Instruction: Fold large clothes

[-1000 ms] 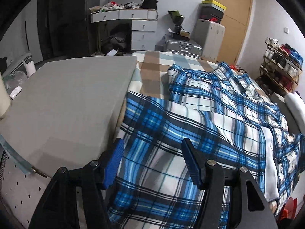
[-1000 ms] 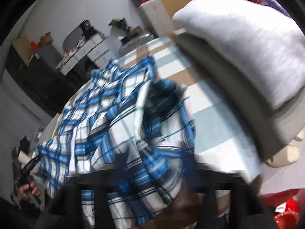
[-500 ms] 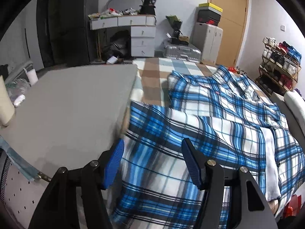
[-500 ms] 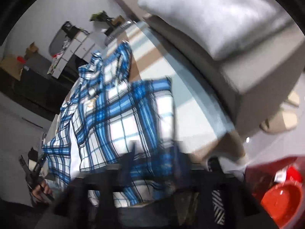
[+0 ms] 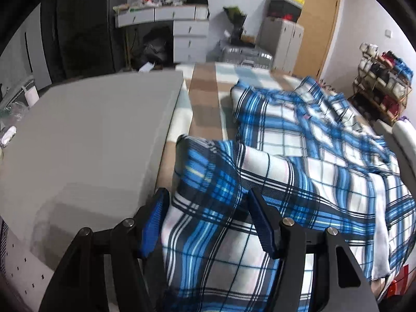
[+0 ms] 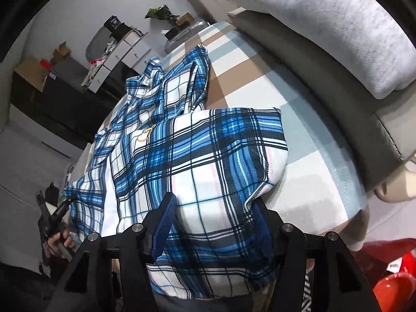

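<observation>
Across the checked bed cover (image 6: pixel 306 140), between the grey cushion (image 5: pixel 85 140) at one side and the padded headboard (image 6: pixel 325 26) at the other, the blue plaid shirt (image 6: pixel 197 156) lies spread out, collar end far from both cameras, with its near hem portion already laid over the body as a first fold. Judged from this layout, the step in hand is releasing and settling that fold. Both tools should clear the cloth without dragging it: lift each one straight away from the surface before moving sideways, so that the folded edge keeps its line. The folded panel shows a ridge and a raised corner in the left view; press these flat before the next fold, working from the centre outward. The far sleeve (image 6: pixel 200 78) is bunched beside the body and will probably need bringing inward first. The right gripper (image 6: pixel 213 223) has its fingers (image 6: pixel 163 223) spread, with the fold's near edge lying between them and no visible pinch. The left gripper (image 5: pixel 205 221) likewise has its fingers (image 5: pixel 156 218) spread over the cloth, holding nothing. Regrasp only at a double-layer edge, taking both layers together.
</observation>
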A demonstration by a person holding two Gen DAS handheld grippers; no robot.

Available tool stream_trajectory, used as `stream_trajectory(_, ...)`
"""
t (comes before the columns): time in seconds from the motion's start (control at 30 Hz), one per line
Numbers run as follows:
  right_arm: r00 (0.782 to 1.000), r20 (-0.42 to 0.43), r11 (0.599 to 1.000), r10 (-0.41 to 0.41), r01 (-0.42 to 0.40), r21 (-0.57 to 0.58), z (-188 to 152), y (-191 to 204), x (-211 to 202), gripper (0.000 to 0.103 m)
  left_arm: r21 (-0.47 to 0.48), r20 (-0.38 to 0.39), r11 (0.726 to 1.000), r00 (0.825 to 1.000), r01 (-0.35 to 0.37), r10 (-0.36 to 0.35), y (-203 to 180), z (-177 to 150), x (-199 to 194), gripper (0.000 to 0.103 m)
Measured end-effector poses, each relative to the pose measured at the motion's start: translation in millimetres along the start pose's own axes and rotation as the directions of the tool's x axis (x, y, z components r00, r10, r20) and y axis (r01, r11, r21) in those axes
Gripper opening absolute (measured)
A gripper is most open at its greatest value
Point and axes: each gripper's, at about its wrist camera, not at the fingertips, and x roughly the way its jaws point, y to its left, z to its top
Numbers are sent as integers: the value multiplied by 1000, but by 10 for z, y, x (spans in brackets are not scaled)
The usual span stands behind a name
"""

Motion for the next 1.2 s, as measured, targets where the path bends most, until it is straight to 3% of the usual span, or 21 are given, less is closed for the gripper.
stream_trajectory(0.07, 1000, 0, 1000, -6, 6, 2, -17, -8, -14, 59, -33, 2, 998, 999, 55, -55, 37, -28, -28, 40)
stream_trajectory(0.13, 1000, 0, 1000, -9, 9, 7, -28, -27, -35, 59, -31, 12, 996, 996, 85, -84, 43, -73, -100, 39)
stream_trajectory(0.33, 1000, -6, 1000, -18, 18, 1, 17, -4, 27, 59, -10, 14, 996, 996, 88, -87, 31, -133, -251, 39)
stream_trajectory(0.37, 1000, 0, 1000, -25, 25, -8, 22, 19, 35, 57, -1, 27, 996, 996, 88, -88, 22, -135, -276, 31)
stream_trajectory(0.4, 999, 10, 999, -33, 33, -27, 30, 55, 47, 47, 12, 38, 996, 995, 90, -90, 8, -134, -292, 17)
stream_trajectory(0.43, 999, 20, 998, -32, 33, -45, 37, 88, 52, 30, 30, 40, 996, 996, 84, -86, -19, -131, -303, 0)
stream_trajectory(0.5, 998, 46, 995, -44, 47, -83, 61, 152, 50, 6, 39, 74, 997, 995, 66, -69, -46, -111, -339, 0)
stream_trajectory(0.6, 993, 100, 989, -71, 83, -123, 107, 243, -32, 4, 30, 118, 993, 986, 113, -116, -46, -37, -440, 0)
stream_trajectory(0.7, 987, 162, 989, -4, 28, -146, 152, 348, -214, 4, 24, 146, 988, 977, 153, -155, -50, 61, -530, 0)
stream_trajectory(0.8, 991, 136, 982, 2, 23, -187, 206, 447, -226, 12, 53, 121, 982, 975, 183, -188, -108, 112, -488, 0)
stream_trajectory(0.87, 997, 41, 977, -62, 69, -200, 193, 422, -75, 32, 71, 79, 979, 978, 190, -196, -141, 57, -399, 0)
stream_trajectory(0.9, 996, 3, 976, -89, 88, -199, 178, 393, -14, 56, 74, 63, 979, 979, 191, -196, -138, 18, -378, 0)
stream_trajectory(0.93, 993, -29, 974, -117, 109, -198, 147, 356, 40, 66, 77, 25, 979, 981, 191, -194, -140, -44, -331, 3)
stream_trajectory(1.0, 985, -61, 968, -162, 147, -206, 74, 277, 93, 69, 79, -14, 980, 983, 181, -181, -123, -119, -298, 18)
stream_trajectory(1.07, 978, -67, 964, -199, 183, -194, 23, 194, 78, 71, 90, -58, 984, 987, 156, -151, -99, -234, -257, 47)
stream_trajectory(1.2, 982, -55, 973, -180, 170, -155, -70, 69, -54, 71, 78, -88, 988, 988, 134, -127, -74, -363, -266, 48)
